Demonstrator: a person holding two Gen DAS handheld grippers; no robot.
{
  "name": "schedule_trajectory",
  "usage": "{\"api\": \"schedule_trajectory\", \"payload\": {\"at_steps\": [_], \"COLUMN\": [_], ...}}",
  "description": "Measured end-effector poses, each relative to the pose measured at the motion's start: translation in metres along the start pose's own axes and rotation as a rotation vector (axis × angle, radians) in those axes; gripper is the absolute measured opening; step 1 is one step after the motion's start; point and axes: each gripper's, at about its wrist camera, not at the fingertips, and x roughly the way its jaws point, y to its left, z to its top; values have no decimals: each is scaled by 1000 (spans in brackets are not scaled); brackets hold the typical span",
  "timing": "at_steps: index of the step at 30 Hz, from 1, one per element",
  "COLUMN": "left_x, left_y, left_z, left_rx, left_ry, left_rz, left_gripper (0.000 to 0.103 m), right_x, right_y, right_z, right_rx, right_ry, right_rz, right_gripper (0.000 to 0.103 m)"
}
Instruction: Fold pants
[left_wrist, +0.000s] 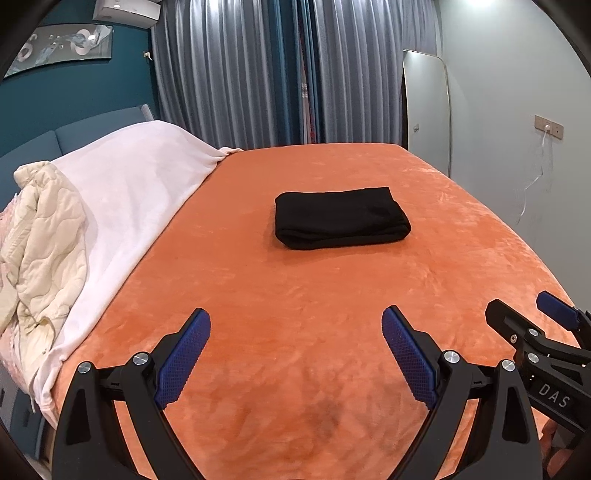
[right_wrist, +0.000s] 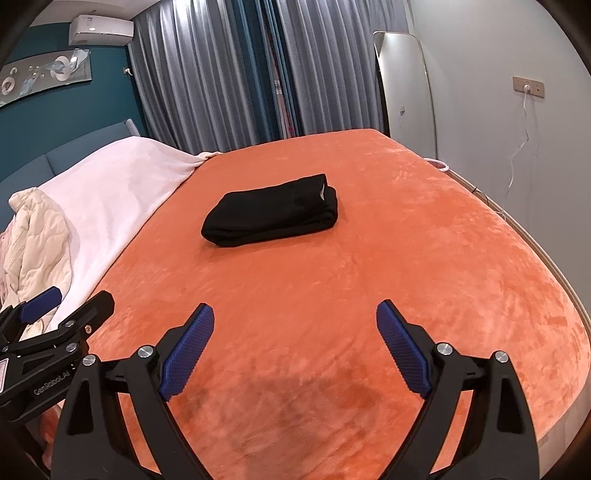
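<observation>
One cream quilt and one white blanket lie left of the single folded black pants on one orange bedspread. Nearer, the two grippers, left gripper and right gripper, stand wide apart, empty.

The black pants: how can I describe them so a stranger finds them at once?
Look at the orange blanket covering the bed. Near its middle lie the black pants, folded into a compact rectangle. They are the only dark item; the white sheet and cream quilt lie aside.
</observation>
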Motion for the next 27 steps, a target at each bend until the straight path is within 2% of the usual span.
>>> {"api": "schedule_trajectory", "payload": {"at_steps": [17,27], "left_x": [5,8], "left_y": [12,18], "left_z": [0,-2], "left_rx": [-9,-10], "left_ry": [8,7], "left_rz": [8,19], "left_gripper": [92,92], "right_x": [-4,-4], "right_y": [17,32], "right_z": [3,3], "right_rx": [-34,-77], "right_ry": [-3,-14], "right_rz": [4,-34], "right_gripper": [88,88]}}
